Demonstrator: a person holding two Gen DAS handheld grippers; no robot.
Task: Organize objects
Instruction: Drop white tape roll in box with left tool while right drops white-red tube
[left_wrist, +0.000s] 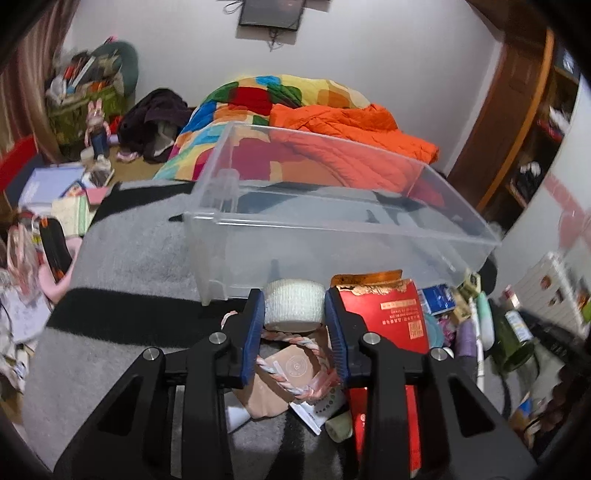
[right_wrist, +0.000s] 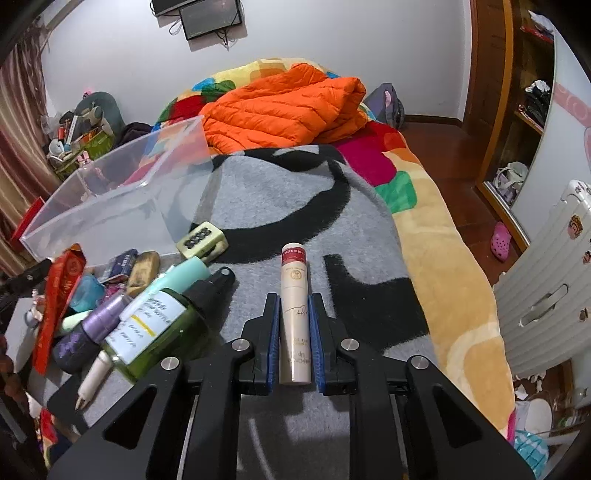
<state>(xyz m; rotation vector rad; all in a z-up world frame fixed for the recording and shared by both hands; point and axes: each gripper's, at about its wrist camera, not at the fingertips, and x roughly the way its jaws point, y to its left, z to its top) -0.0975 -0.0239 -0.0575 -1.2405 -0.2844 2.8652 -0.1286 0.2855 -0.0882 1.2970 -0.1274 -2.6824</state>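
On the bed the clear plastic bin (left_wrist: 332, 229) served as the landmark, standing on the grey and black blanket (left_wrist: 122, 258) with nothing much in it that I could make out. Just in front of the bin's near wall, the left tongs (left_wrist: 294, 308) were clamped on a white roll of tape or bandage (left_wrist: 293, 304); the blue pads pressed against both of its sides. Under those tongs lay a braided pink and white rope (left_wrist: 295, 373) across a beige packet (left_wrist: 291, 365), and beside them, toward the bin's right corner, stood a red box (left_wrist: 391, 317).

Further to the right of the bin, well apart from it on the blanket, the right tongs (right_wrist: 294, 321) were closed on a slim cream tube with a red band (right_wrist: 294, 306). The tube lay lengthwise between the pads, its capped end pointing away.

Between that tube and the bin sat the rest of the clutter: a green bottle with a white label (right_wrist: 155, 332), a purple bottle (right_wrist: 92, 332), a mint-capped bottle (right_wrist: 184, 273), a white pen-like stick (right_wrist: 92, 380) and a pale green case with dark buttons (right_wrist: 202, 238) just beside the bin's corner. Behind the bin an orange quilted jacket (right_wrist: 280, 107) was heaped on a patchwork quilt (left_wrist: 236, 103). The small things nearest the bin were too blurred for me to name.
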